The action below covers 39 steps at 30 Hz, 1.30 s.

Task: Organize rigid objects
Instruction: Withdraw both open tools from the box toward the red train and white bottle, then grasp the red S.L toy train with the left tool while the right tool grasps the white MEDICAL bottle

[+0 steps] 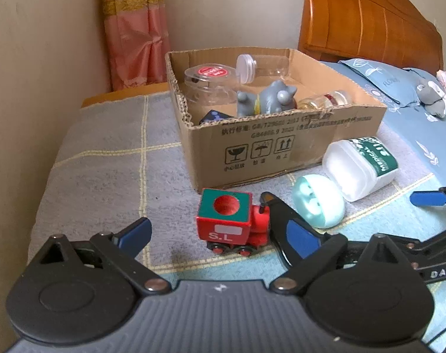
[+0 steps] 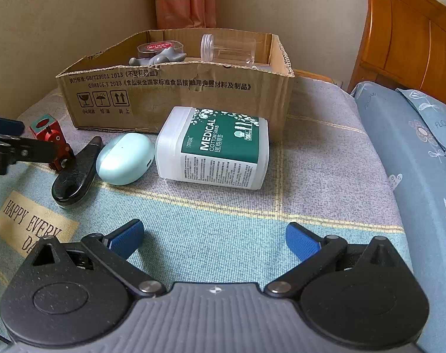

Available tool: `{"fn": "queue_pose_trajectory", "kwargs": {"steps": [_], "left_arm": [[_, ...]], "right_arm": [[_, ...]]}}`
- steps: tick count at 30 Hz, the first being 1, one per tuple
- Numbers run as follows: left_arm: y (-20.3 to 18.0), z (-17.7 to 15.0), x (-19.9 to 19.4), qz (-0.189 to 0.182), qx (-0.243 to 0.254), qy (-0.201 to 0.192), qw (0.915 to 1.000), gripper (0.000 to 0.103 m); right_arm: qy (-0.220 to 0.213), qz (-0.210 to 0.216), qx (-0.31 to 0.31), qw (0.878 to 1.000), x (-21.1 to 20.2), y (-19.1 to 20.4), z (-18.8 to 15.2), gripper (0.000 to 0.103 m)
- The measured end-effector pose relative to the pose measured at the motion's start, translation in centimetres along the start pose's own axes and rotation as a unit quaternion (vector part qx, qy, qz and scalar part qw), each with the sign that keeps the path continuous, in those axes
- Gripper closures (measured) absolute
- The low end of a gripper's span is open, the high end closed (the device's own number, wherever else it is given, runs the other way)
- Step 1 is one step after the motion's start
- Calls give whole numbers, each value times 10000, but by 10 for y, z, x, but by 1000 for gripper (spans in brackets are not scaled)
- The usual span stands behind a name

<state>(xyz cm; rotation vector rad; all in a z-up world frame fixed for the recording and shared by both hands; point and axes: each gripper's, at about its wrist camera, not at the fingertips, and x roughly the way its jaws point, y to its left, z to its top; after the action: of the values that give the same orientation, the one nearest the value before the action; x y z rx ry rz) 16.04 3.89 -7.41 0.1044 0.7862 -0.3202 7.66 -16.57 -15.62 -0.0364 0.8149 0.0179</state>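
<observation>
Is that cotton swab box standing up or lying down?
Lying down: the cotton swab box rests on its side, label facing up, before the cardboard box.

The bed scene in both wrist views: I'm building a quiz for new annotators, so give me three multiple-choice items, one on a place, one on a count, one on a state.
1. Where does the red and green wooden toy train stand?
A in the box
B on the blanket before the brown cardboard box
C on the pillow

2. How many things lie on the blanket between the train and the blue pillow?
A two
B four
C none

3. How are the left tongs?
A shut on the train
B open, around the train
C shut, empty

B: the train's wheels rest on the blanket.
A: mint oval case, white cotton swab tub.
B: both pads stand clear of it.
</observation>
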Motion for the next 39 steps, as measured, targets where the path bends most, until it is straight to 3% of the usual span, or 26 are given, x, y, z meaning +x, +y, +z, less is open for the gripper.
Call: {"fn": "queue_pose_trajectory", "kwargs": {"steps": [7,11,16,21,23,31,39], "left_arm": [[13,-6,10,513,46,68,9986,6],[19,-12,11,411,37,144,9990,7],[21,-12,16,184,-125,76,9997,17],[22,-10,14,69,-77,-98,9999,42],[23,-10,13,23,-68,-118,9999,48],[23,-8,14,-52,7,-122,9999,48],[24,-7,15,-98,48,-103,9999,48]], "right_arm": [[-10,12,-19,10000,0,1,1,0],[-40,21,-26,10000,0,1,1,0],[-79,-1,-5,10000,2,3,1,0],[-136,19,-25,9999,2,2,0,0],[-162,33,-31,9999,3,3,0,0],[-102,72,-15,9999,8,2,9,0],[-135,206,164,9996,15,5,40,0]]}}
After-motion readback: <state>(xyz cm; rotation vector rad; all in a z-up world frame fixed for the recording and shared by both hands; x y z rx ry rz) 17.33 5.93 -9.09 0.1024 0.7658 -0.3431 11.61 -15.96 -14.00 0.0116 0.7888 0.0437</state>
